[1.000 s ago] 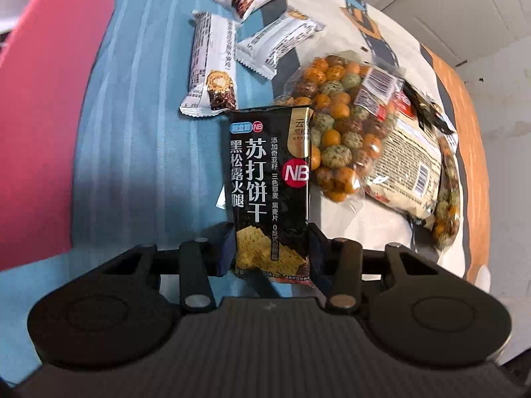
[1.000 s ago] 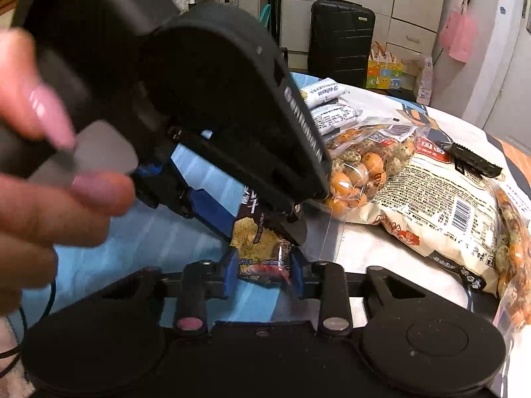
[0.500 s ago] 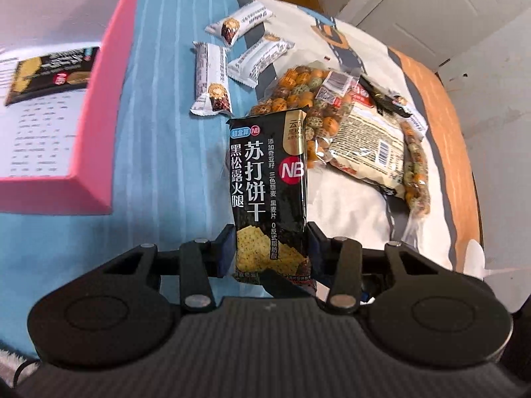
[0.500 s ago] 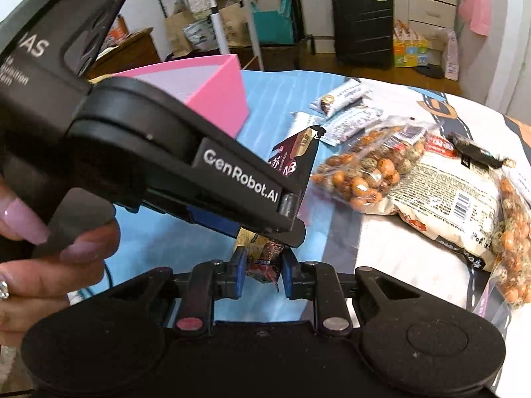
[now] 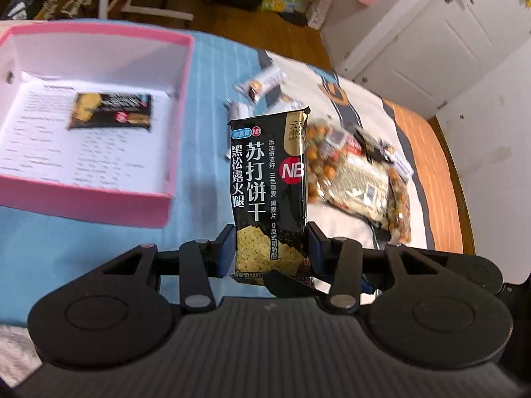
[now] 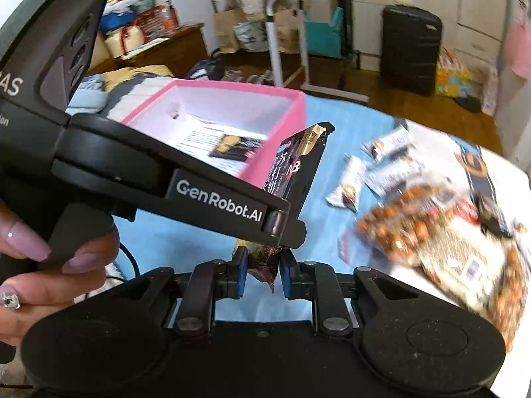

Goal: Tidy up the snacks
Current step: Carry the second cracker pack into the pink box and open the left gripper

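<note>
Transfer of the black cracker packet (image 5: 268, 192) toward the pink box (image 5: 99, 199) is being carried out, and the advice here is a judgement from how things lie. The packet is being held upright, off the blue cloth (image 5: 202, 76) and just beside the pink box's near corner, on the side facing the loose snacks. It is being clamped across its lower part by the left gripper (image 5: 269, 248), whose blue pads are being pressed against both long edges. Its bottom seal is being pinched by the right gripper (image 6: 264, 270), whose jaws have just been closing and are now shut tight on that crumpled end. A second black packet (image 5: 111, 112) is already lying flat inside the pink box, on the printed sheet lining its floor. Beyond the held packet from the pink box, three white bars (image 6: 348, 182) and the big bag of coated nuts (image 6: 408, 219) are being left on the cloth. For a clean placement, one grip is probably being made redundant: the bottom pinch should be released first, so the wrapper is not being torn between two pulls. The packet should then be lifted clear of the pink box's wall, tipped flat, and set down beside the packet already inside, not on top of it.
</note>
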Motion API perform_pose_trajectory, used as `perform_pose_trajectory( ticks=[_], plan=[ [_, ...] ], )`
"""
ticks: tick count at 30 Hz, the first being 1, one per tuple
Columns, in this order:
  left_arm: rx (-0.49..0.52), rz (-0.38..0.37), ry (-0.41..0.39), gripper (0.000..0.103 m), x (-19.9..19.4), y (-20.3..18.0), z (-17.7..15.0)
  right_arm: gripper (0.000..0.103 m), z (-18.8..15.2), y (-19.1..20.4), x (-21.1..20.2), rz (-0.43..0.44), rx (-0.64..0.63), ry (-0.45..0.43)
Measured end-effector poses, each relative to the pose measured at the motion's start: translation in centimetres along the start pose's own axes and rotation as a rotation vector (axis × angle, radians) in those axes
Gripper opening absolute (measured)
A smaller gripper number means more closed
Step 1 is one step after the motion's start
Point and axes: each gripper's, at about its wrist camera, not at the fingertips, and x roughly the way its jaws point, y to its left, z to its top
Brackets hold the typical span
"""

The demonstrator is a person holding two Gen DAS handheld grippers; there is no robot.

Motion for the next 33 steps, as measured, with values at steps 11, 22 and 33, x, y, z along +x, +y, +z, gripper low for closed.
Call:
perform_pose_trajectory(
  ticks=[11, 22, 33],
  plan=[
    [-0.093, 0.069, -0.088, 0.043, -3.5, 7.0, 4.5, 0.024, 5.9, 4.1, 4.1, 0.111, -0.122, -0.076],
    [-0.208, 0.237, -0.054, 0.043, -0.1, 16.0, 8.0, 0.024, 10.2, 6.7, 13.6, 0.25, -0.163, 0.036],
    [-0.241, 0.345, -0.007, 0.043, 3.3, 19.2, 8.4, 0.026, 11.3, 7.9, 18.4, 0.259, -0.178, 0.142]
  ],
)
